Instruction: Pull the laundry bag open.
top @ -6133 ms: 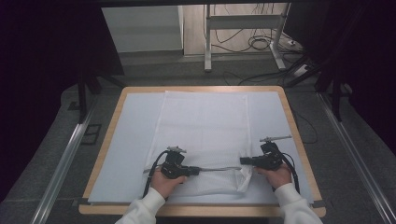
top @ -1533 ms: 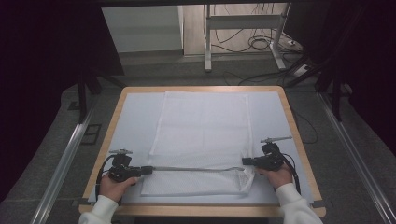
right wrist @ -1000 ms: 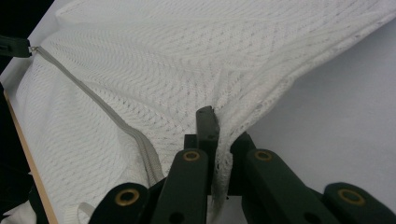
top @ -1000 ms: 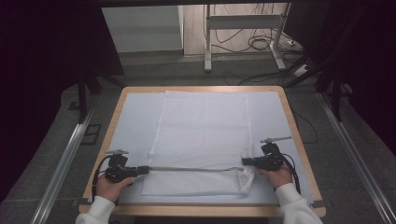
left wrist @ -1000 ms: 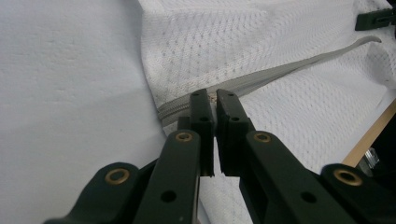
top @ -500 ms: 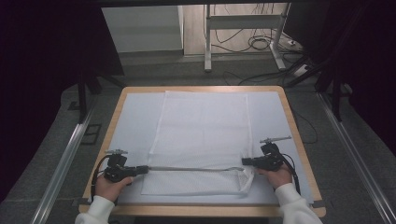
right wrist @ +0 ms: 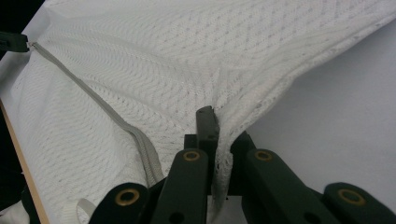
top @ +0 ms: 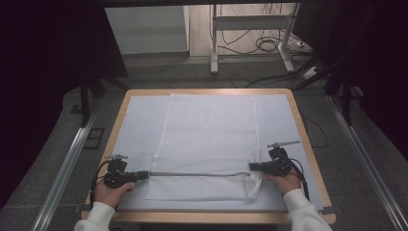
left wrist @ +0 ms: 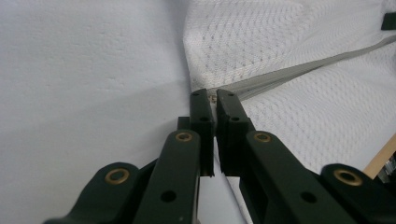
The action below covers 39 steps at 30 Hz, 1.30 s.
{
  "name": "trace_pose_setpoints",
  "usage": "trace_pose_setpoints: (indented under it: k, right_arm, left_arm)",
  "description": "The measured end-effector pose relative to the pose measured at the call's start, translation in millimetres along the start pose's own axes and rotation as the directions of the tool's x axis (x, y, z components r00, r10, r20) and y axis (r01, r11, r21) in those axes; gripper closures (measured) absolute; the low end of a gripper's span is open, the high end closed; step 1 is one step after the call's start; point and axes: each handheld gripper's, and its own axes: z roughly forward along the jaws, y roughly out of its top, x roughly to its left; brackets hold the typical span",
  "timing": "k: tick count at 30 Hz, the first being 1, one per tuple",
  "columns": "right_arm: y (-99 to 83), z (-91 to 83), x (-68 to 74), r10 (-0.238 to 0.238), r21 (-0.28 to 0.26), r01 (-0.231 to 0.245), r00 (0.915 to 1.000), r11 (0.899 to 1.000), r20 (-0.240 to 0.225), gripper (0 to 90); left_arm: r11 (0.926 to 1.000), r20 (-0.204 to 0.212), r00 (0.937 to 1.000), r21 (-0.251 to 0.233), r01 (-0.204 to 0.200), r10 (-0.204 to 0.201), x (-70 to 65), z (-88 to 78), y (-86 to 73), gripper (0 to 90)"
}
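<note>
White-covered bench (top: 139,125), mesh laundry bag (top: 209,139) flat on it, zipper (top: 197,174) run across the near end.
Left gripper (top: 144,175) fingers pinch the zipper pull; right gripper (top: 252,167) fingers clamp the bag's corner. Zipping looks finished; next, let go of both.

- In the left gripper view, the small metal zipper pull (left wrist: 214,98) sat between the tips of the left hand-held gripper (left wrist: 214,100), and the jaws covered most of it.
- In the right gripper view, the fold of the white mesh bag (right wrist: 187,60) ran down between the jaws of the right hand-held gripper (right wrist: 217,122), its pinched part out of sight.
- In the high view, both sleeves were cut off by the bottom edge.
- The worktop (top: 308,139) was too far off there for the jaws' grip to be made out.
</note>
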Motion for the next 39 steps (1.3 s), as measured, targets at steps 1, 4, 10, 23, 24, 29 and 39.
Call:
trace_pose_setpoints:
  k: [1, 4, 10, 23, 24, 29, 39]
  right_arm:
    - [0.0, 0.0, 0.0, 0.000, 0.000, 0.000, 1.0000, 1.000, 0.000, 87.7]
    - [-0.1, -0.6, 0.1, -0.001, -0.001, 0.001, 1.0000, 1.000, 0.000, 87.7]
    - [-0.4, -1.5, 1.0, -0.005, -0.006, 0.005, 1.0000, 1.000, 0.002, 87.7]
    - [-4.2, -21.9, 11.1, -0.069, -0.104, 0.079, 0.9923, 0.991, 0.103, 47.0]
    - [-5.2, -25.1, 12.3, -0.075, -0.119, 0.089, 0.9903, 0.989, 0.117, 44.5]
    - [-10.3, -43.7, 13.7, -0.105, -0.180, 0.139, 0.9770, 0.974, 0.186, 36.8]
    - [-21.1, -70.2, -6.2, -0.103, -0.245, 0.164, 0.9645, 0.955, 0.243, 33.7]
  left_arm:
    - [1.0000, 0.000, 1.0000, 0.000, 0.000, 0.000, -0.1, 0.1, 0.0, 86.7]
    - [1.0000, -0.001, 1.0000, -0.001, 0.000, 0.000, -0.2, 0.9, 0.1, 86.8]
    - [0.9999, -0.002, 0.9999, -0.003, -0.011, 0.011, -2.1, 0.8, -0.4, 86.7]
    - [0.9750, -0.123, 0.9833, -0.161, -0.153, 0.134, -20.1, -10.9, 2.9, 39.3]
    - [0.9722, -0.121, 0.9819, -0.166, -0.165, 0.146, -21.2, -11.5, 3.6, 37.9]
    - [0.9606, -0.153, 0.9690, -0.171, -0.219, 0.194, -22.6, -10.7, 12.4, 34.5]
    - [0.9580, -0.152, 0.9679, -0.177, -0.226, 0.200, -19.6, -8.6, 29.7, 33.8]
